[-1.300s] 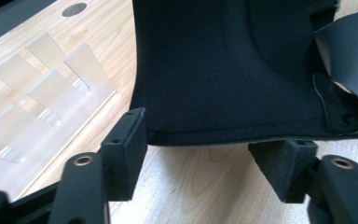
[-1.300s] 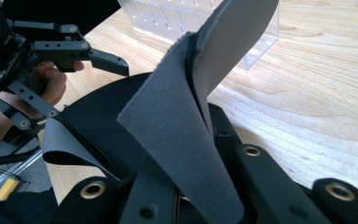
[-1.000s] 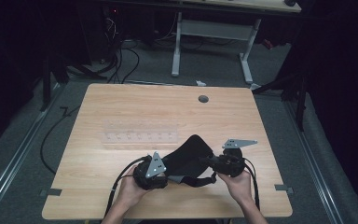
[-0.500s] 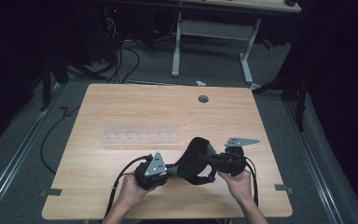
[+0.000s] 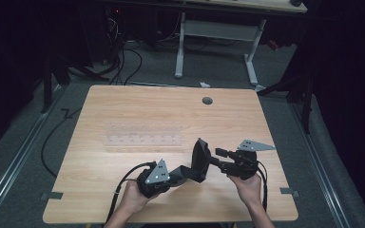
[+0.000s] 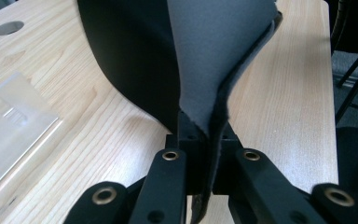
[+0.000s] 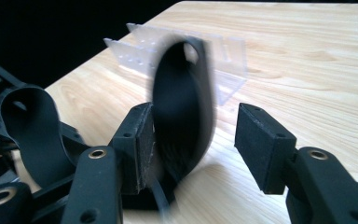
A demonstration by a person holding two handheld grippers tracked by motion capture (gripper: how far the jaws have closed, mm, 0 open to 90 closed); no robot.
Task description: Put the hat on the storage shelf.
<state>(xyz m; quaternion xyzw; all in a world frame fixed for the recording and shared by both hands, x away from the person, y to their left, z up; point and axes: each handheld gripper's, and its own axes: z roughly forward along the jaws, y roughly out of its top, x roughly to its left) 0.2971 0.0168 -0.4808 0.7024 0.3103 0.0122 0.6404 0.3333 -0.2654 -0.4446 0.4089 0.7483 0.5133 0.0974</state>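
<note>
Release is what we see since a second ago: our right gripper [image 5: 218, 153] now stands with jaws apart around the black pad [image 5: 200, 160], which has risen from flat to an upright curl near the surface's [image 5: 138, 107] front edge. Our left gripper [image 6: 204, 140] stays clamped on its lower edge, both hands low and angled inward.

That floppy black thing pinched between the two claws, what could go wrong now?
1. The right claw stands open around the black, grey-backed foam pad, so that end could flop down.
2. The left claw alone pinches it by a thin edge; a tug might slip it free.
3. The swinging pad could knock the clear plastic rack.
</note>
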